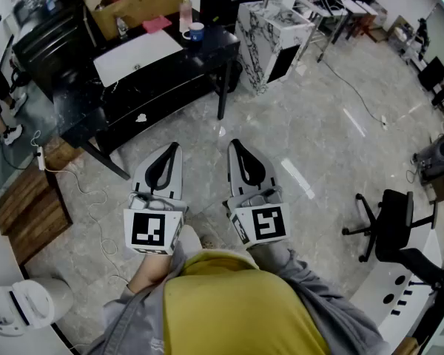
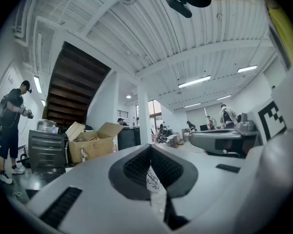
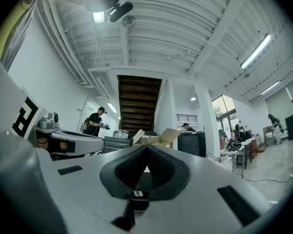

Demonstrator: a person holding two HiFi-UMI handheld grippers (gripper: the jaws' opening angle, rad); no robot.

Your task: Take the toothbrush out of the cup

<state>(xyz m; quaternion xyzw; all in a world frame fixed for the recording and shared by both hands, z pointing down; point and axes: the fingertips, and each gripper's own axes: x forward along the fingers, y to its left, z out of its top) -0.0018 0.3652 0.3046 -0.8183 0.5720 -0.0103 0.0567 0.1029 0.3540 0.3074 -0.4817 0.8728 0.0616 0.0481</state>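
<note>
In the head view a small blue-and-white cup stands on the far end of a black table, beside a pink bottle. No toothbrush can be made out at this distance. Both grippers are held side by side in front of the person's body, well short of the table, pointing level towards it. My left gripper is shut with its jaws meeting at the tips and nothing between them. The right gripper is shut and empty as well.
A cardboard box and a white board also lie on the table. A marble-patterned cabinet stands to its right and an office chair at far right. A wooden bench sits left. Another person stands at far left.
</note>
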